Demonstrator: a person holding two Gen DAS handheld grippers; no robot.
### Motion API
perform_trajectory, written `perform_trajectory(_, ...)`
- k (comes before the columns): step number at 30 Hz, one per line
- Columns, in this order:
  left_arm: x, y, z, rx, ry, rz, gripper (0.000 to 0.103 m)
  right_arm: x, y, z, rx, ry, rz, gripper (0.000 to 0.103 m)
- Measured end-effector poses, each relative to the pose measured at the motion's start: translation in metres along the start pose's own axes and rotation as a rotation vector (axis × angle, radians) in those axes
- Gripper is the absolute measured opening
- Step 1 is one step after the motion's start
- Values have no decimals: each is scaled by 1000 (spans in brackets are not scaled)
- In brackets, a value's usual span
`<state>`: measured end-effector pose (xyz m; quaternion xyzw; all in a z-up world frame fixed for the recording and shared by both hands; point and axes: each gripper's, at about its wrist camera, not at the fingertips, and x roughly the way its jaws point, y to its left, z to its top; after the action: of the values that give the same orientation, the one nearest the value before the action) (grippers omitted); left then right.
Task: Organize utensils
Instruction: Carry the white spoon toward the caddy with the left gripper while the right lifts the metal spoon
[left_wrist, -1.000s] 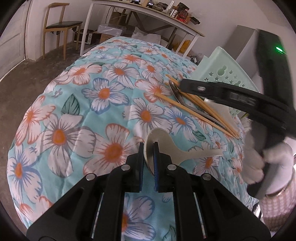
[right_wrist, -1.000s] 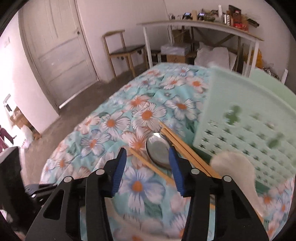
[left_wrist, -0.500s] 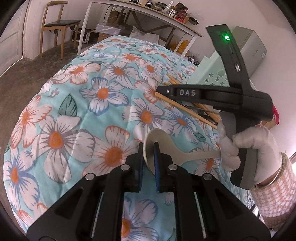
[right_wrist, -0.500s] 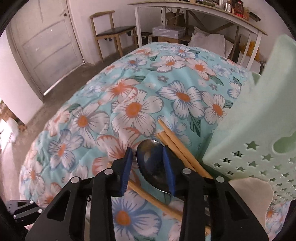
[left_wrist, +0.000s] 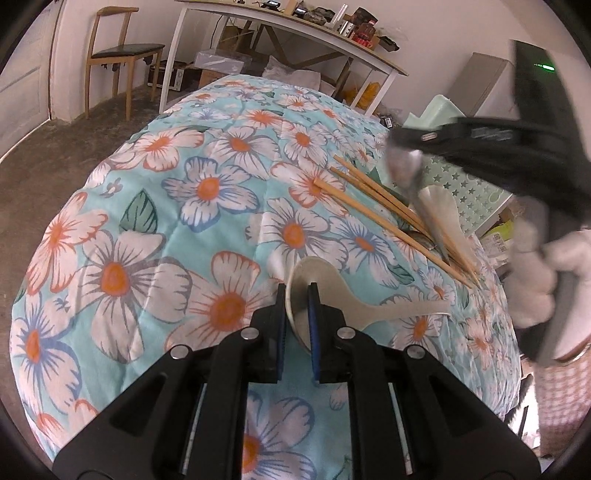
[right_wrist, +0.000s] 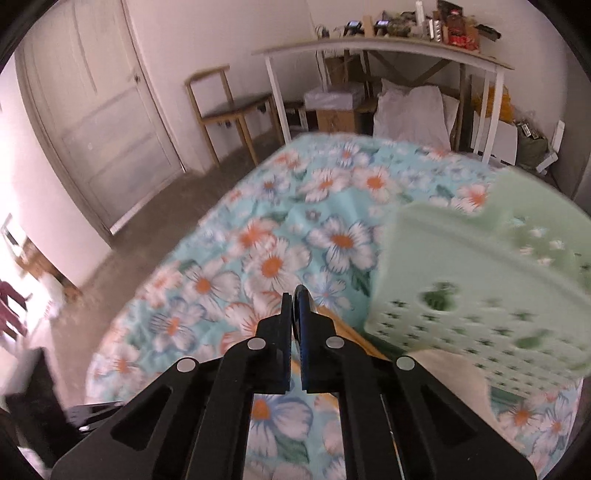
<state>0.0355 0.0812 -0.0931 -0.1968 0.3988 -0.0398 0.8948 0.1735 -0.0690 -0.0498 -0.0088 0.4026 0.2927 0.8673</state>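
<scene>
Already both grippers are loaded. The left gripper (left_wrist: 297, 317) is clenched on the bowl of a white spoon (left_wrist: 354, 302), which lies on the flowered cloth (left_wrist: 147, 229) with its handle running off to the right. The right gripper (right_wrist: 293, 328) is shut on the edge of a metal spoon (left_wrist: 404, 168) — in the left view its bowl hangs from the jaw tips, lifted clear of the cloth, handle trailing down toward the chopsticks (left_wrist: 388, 206). The picture is blurred, so I cannot tell whether the handle has fully left the pile. What matters next is the green basket (right_wrist: 480, 295): it stands just right of the right jaws, its starred wall facing them, its open top higher and further right. The metal spoon's long axis slopes down and back toward the hand, so it probably has to be swung upright before it can drop in. The right hand (left_wrist: 535, 280) is by far the nearer to the basket; the left would have to cross the chopsticks. Open cloth lies to the left and ahead, while the table edge falls away close beside the basket.
</scene>
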Motion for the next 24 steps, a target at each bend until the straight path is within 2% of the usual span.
perform_trajectory(5, -13, -4, 4, 16, -36, 23, 5, -64, -22, 0, 71, -108, 55, 3)
perform_trajectory(9, -32, -7, 12, 27, -95, 34, 2, -108, -37, -5, 109, -188, 76, 3)
perform_trajectory(11, -37, -9, 15, 37, -111, 43, 1, -120, -40, -8, 108, -207, 62, 3)
perform_trajectory(18, -51, -14, 21, 25, -122, 60, 0, -139, -43, -15, 116, -251, 102, 3)
perform_trajectory(24, -84, -16, 43, 22, -214, 58, 0, -170, -47, -3, 109, -341, 129, 3)
